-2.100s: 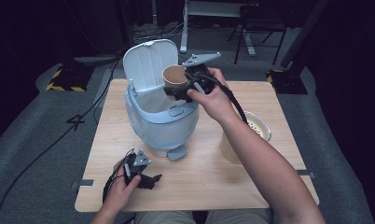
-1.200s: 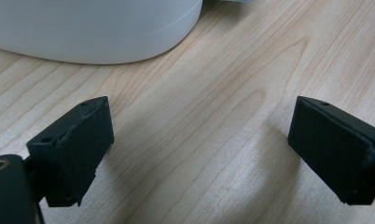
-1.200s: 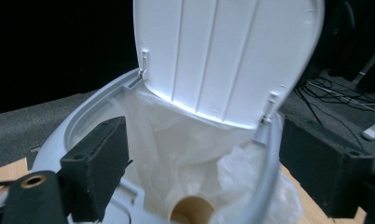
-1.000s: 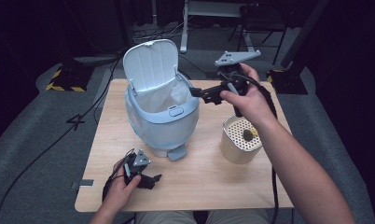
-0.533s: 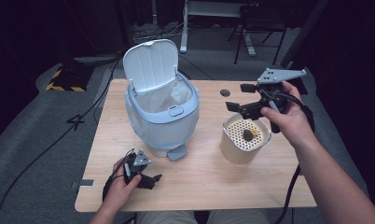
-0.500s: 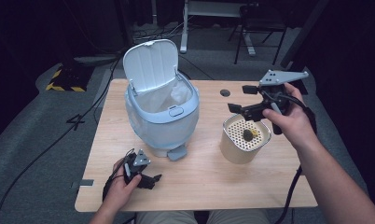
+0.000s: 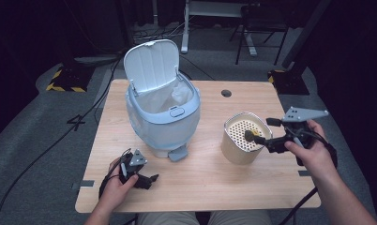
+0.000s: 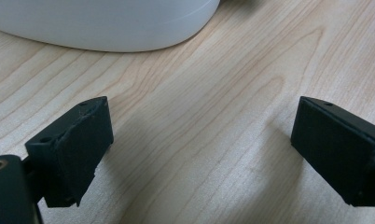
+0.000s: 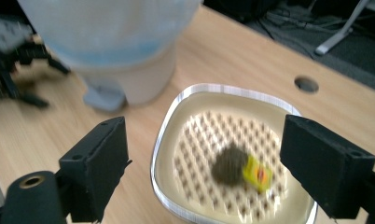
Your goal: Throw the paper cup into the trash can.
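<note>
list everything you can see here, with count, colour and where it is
bin: 1, pale blue, lid up, white liner inside, table's left half
container: 1, cream, perforated insert, table's right half
scrap: 1, dark with a yellow piece, on the insert
table: 1, light wood, round hole near far edge
left gripper: 1, black, open, resting on the near left of the table
right gripper: 1, black, open, over the container

A lab or studio: dark surrounds, floor cables [image 7: 46, 145], hazard-taped stand base [image 7: 64, 79], lone wooden table [image 7: 205, 178].
</note>
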Tool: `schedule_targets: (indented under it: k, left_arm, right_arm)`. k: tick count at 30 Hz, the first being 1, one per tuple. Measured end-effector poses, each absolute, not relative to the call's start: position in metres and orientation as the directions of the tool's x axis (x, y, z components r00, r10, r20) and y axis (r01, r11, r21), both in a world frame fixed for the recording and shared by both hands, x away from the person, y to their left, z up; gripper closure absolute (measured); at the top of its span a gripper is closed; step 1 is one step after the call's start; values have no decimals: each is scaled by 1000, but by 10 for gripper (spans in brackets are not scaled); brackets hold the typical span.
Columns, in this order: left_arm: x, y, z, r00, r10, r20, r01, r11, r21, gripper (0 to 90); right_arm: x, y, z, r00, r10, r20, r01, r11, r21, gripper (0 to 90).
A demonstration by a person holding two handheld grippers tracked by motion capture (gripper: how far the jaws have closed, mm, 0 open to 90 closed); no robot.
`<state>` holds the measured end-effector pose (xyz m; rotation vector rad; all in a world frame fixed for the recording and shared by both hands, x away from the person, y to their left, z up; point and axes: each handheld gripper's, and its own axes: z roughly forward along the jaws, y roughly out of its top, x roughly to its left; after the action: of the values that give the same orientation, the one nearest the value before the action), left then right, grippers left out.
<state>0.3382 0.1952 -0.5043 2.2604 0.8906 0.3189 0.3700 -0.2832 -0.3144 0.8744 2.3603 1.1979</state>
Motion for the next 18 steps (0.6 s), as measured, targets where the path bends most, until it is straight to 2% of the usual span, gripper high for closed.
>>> schedule_targets:
  k: [4, 11, 18]
  left_arm:
    - [338, 195, -504, 737, 676, -20, 511, -536, 672, 61]
    - [338, 195, -504, 736, 677, -19, 512, -537, 671, 62]
    - [337, 195, -504, 735, 678, -20, 512, -535, 672, 64]
  right_arm:
    - [356, -300, -341, -732, 681, -17, 402, 452, 796, 157]
    - [340, -324, -391, -710, 700, 79, 472, 389, 791, 157]
    - [337, -336, -439, -655, 753, 61, 495, 367, 788, 157]
